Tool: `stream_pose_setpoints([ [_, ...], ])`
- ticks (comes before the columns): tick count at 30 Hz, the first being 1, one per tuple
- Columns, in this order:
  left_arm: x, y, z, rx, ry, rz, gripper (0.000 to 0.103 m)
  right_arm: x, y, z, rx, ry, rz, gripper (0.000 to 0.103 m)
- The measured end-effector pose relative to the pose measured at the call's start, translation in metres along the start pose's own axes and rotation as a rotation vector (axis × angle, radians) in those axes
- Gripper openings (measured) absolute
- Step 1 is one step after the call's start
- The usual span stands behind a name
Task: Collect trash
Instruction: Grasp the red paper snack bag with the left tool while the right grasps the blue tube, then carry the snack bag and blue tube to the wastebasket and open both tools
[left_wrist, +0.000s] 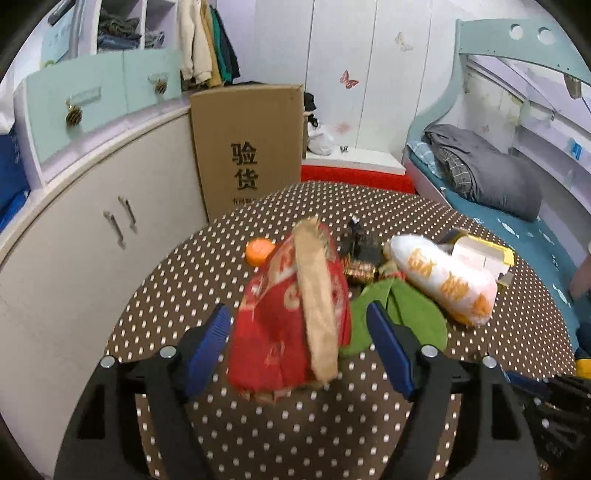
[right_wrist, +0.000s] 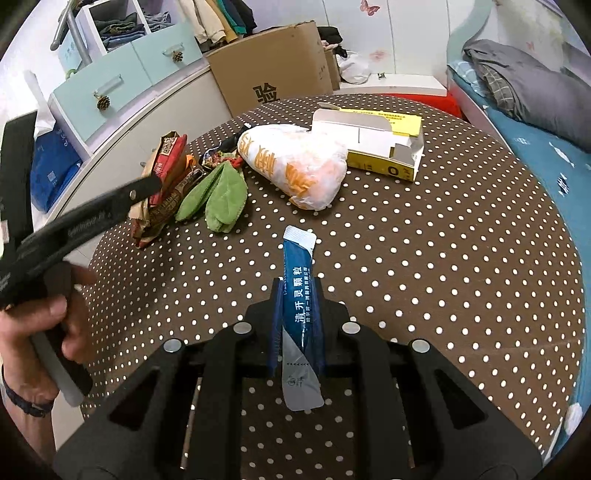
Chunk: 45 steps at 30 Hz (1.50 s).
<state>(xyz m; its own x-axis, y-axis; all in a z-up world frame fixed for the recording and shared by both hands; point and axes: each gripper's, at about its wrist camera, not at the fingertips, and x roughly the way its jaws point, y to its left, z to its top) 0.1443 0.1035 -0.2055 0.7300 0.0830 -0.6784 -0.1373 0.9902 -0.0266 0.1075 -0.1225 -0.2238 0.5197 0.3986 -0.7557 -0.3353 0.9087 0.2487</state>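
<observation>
Table (right_wrist: 443, 258) was round, brown cloth with white dots; I place everything off the white bag (right_wrist: 295, 166), a soft crinkly plastic lump printed orange, lying mid-table. Behind it lay a yellow-white box (right_wrist: 384, 147), stiff card, torn open. Left of the bag: green cloth (right_wrist: 221, 195), limp, folded. Left of that: red wrapper (left_wrist: 288, 317), flattened paper-foil with a tan strip. Probably light and crushable, likely slippery; best pinched across its middle. My left gripper (left_wrist: 299, 343) stood open, pads either side of the red wrapper, not pressing. An orange (left_wrist: 258, 251) sat beyond the wrapper. Nearer me than the bag, my right gripper (right_wrist: 297, 325) was clamped on a blue sachet (right_wrist: 299, 288), a thin, glossy, floppy strip held mid-length.
</observation>
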Motion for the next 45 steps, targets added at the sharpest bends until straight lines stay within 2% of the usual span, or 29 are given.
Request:
stream_pose_setpoints([
  [2, 0.011, -0.006, 0.003, 0.029, 0.021, 0.004, 0.073, -0.005, -0.001, -0.001, 0.004, -0.007, 0.001, 0.015],
  [3, 0.014, -0.007, 0.004, 0.034, 0.031, 0.0, 0.066, -0.006, -0.001, 0.0, 0.006, -0.01, 0.002, 0.015],
  [4, 0.019, -0.007, 0.004, 0.035, 0.05, -0.013, 0.043, -0.008, -0.001, 0.0, 0.007, -0.013, 0.002, 0.015],
  [6, 0.016, -0.005, 0.005, 0.026, 0.04, -0.017, 0.041, -0.014, -0.003, 0.0, 0.007, -0.024, 0.0, 0.015],
  [10, -0.004, -0.002, 0.005, 0.012, -0.001, -0.025, 0.029, -0.027, -0.013, 0.003, 0.024, -0.049, 0.004, 0.015],
  [18, -0.052, -0.007, 0.017, 0.016, -0.084, -0.06, 0.028, -0.056, -0.039, 0.016, 0.062, -0.122, -0.002, 0.015],
  [21, -0.074, -0.018, 0.026, 0.029, -0.125, -0.095, 0.029, -0.073, -0.054, 0.023, 0.083, -0.16, -0.01, 0.015],
  [26, -0.098, -0.051, 0.041, 0.061, -0.17, -0.199, 0.029, -0.106, -0.088, 0.028, 0.132, -0.232, -0.05, 0.015],
  [36, -0.11, -0.157, 0.054, 0.158, -0.169, -0.432, 0.029, -0.174, -0.183, 0.022, 0.296, -0.36, -0.153, 0.015],
  [43, -0.1, -0.248, 0.051, 0.24, -0.101, -0.585, 0.028, -0.202, -0.256, 0.001, 0.453, -0.4, -0.197, 0.015],
  [45, -0.091, -0.277, 0.047, 0.257, -0.054, -0.632, 0.028, -0.204, -0.275, -0.007, 0.499, -0.398, -0.197, 0.015],
])
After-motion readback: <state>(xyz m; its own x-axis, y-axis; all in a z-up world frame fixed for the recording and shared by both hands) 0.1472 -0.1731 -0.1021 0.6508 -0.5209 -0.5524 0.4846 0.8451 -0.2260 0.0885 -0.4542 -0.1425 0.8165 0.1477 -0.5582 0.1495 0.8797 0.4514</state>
